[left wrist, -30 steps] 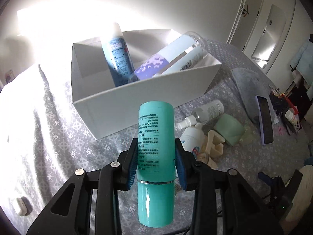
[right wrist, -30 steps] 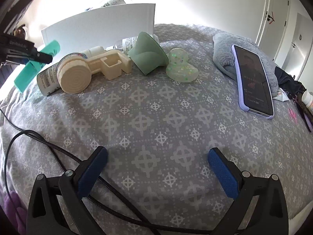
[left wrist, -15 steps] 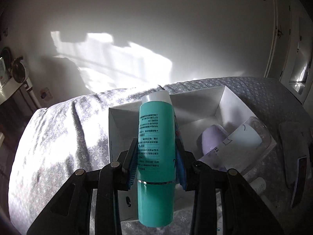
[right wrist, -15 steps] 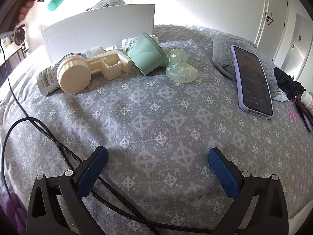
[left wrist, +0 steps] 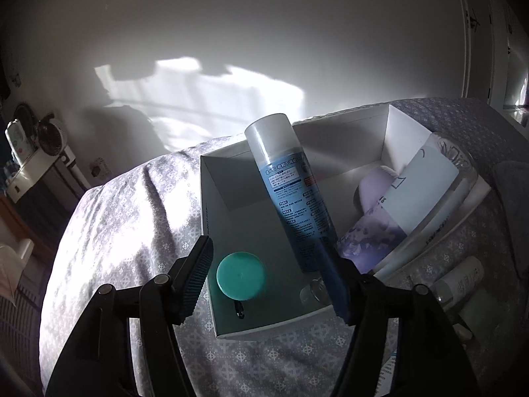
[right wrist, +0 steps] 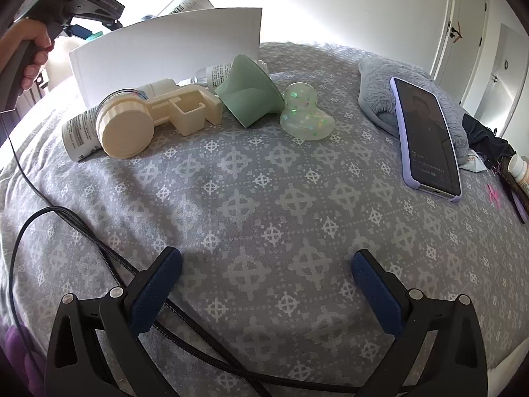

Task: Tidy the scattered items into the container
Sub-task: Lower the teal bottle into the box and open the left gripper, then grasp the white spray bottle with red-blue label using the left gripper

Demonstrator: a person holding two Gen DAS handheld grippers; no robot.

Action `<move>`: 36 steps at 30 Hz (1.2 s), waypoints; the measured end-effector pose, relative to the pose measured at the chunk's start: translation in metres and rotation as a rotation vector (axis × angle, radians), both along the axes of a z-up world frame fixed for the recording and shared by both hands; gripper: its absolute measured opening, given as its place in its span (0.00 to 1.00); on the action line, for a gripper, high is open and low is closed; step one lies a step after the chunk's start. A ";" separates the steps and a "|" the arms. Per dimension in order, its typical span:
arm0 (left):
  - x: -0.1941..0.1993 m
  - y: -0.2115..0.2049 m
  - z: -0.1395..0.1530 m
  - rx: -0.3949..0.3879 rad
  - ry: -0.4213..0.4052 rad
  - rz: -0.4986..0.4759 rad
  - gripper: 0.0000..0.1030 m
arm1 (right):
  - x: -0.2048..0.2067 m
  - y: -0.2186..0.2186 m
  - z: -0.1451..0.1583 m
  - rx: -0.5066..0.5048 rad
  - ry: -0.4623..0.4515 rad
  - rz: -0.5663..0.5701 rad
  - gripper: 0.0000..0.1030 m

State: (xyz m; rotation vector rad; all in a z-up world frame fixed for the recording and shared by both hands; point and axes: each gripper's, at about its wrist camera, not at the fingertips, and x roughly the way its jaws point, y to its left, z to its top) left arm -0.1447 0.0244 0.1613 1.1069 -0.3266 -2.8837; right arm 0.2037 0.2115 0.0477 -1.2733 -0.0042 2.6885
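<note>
The teal bottle (left wrist: 241,275), a second ago clamped in the left tongs (left wrist: 269,278), now stands free inside the white box (left wrist: 211,198) at its near corner; the jaws are opening, pads clear of it. Beside it lean a blue spray can (left wrist: 291,195) and a lavender bottle (left wrist: 410,205). Outside the box on the bed (right wrist: 264,198), a cream holder (right wrist: 148,119), green cup (right wrist: 251,92) and clear duck (right wrist: 305,115) await the right tongs (right wrist: 266,281), spread empty.
</note>
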 end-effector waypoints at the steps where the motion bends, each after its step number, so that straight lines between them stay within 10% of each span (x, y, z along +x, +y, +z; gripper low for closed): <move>1: 0.003 -0.001 0.003 0.001 0.007 -0.002 0.64 | 0.001 0.000 0.000 0.000 0.000 0.000 1.00; 12: 0.063 -0.016 0.009 0.132 0.037 -0.050 0.94 | 0.000 0.000 0.000 0.003 -0.001 0.000 1.00; 23: 0.094 0.043 -0.075 -0.013 -0.294 -0.460 0.97 | -0.002 0.000 0.000 0.008 -0.002 -0.003 1.00; 36: 0.053 0.094 -0.113 -0.053 -0.445 -0.512 0.56 | 0.000 0.001 -0.001 0.012 -0.001 -0.006 1.00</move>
